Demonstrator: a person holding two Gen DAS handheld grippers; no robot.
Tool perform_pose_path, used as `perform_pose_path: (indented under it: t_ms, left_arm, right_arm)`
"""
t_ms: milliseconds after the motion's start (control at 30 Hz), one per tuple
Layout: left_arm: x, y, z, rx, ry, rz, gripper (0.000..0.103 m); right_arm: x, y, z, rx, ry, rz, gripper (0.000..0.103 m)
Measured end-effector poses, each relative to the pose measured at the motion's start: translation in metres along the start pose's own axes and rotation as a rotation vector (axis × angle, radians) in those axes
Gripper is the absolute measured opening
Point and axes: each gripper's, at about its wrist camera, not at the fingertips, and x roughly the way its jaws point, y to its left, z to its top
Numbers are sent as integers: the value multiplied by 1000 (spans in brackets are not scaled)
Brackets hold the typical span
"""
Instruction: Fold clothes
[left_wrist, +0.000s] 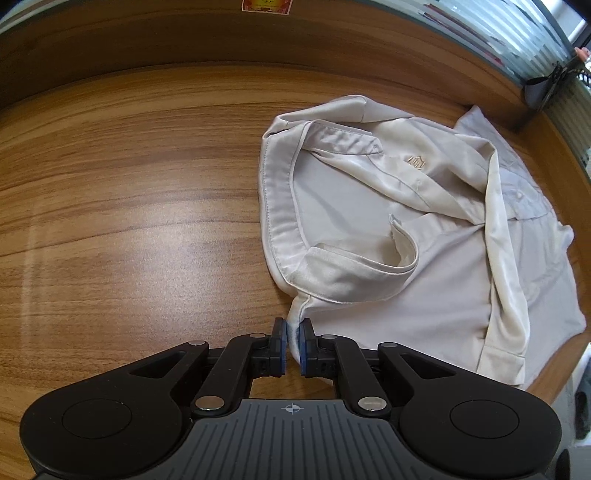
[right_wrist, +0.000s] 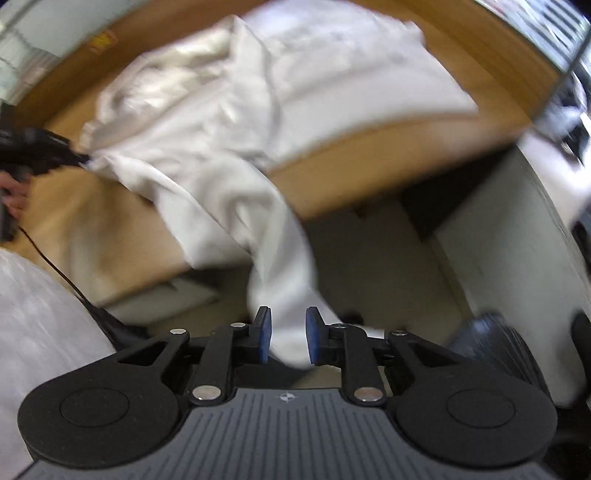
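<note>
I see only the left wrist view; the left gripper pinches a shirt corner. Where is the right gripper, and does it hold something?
Observer: The right gripper is past the edge of the table, above the floor.
Operator: Does it grip the shirt?
Observer: No. Its jaws stand apart; a hanging part of the shirt lies loose between them.
Operator: Is that part a sleeve?
Observer: Too blurred to tell; it droops off the table as one long strip.
</note>
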Motion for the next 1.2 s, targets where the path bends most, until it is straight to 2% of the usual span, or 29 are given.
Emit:
perform_pose_path:
  t_ms: [67, 233, 400, 500, 633, 867, 1033, 1067, 1100, 1133, 1200]
  left_arm:
    - [0, 0, 0, 7, -3, -3, 9]
    - [1, -2, -1, 36, 13, -10, 9]
    - [-1, -5, -5, 64, 11, -9, 9]
    - [-1, -3, -6, 59, 11, -8, 10]
    - [-1, 3, -8, 26, 18, -8, 10]
    - [0, 3, -10, 17, 26, 1, 10]
    - [1, 3, -7, 11, 32, 2, 10]
    - [1, 3, -6, 10, 33, 2, 10]
    - [1, 3, -6, 11, 32, 1, 10]
    - [0, 3, -5, 12, 30, 2, 10]
    - [-2, 3, -4, 14, 24, 4, 9]
  right_arm:
    - [7, 15, 13, -33, -42, 44, 34]
    - [47, 57, 49, -136, -103, 135, 34]
    - [92, 90, 73, -242, -112, 157, 37]
    - [112, 104, 81, -281, -112, 134, 37]
    - [125, 98, 87, -262, -129, 61, 37]
    - [137, 47, 92, -165, -123, -100, 37]
    - [155, 34, 93, -127, -78, -68, 36]
    - [158, 34, 93, -127, -68, -54, 28]
    - [161, 35, 92, -128, -60, -42, 12]
    - [163, 37, 92, -128, -52, -34, 4]
    - [161, 40, 90, -121, -48, -13, 1]
